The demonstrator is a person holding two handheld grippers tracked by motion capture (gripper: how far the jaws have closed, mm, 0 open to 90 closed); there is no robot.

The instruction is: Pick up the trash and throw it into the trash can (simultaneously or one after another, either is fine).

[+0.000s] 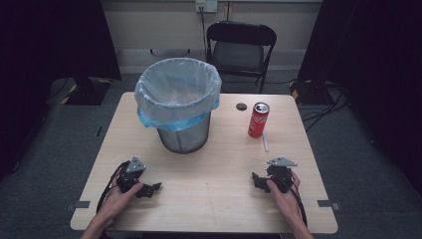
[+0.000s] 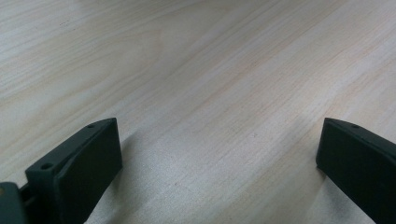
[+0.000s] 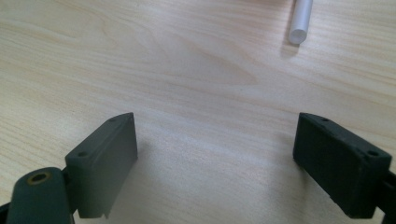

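Straw [image 1: 265, 141] lies on the counter [image 1: 214, 199] just right of the can [image 1: 258, 120], long axis running away from the person. It's ahead of the right hand-held gripper [image 1: 257, 180], slightly to its right; in the right gripper view the near end [image 3: 299, 21] sits up and right of the jaws. Right hand is nearer by far. Both hand-held grippers are wide open w/ nothing between; left [image 1: 155, 188] is well apart. Bin [image 1: 180, 102] stands centre-back. Bare wood between, counter's right edge not far off.

High view overlooks table [image 1: 209, 174]; claw views hug tabletop (shared).
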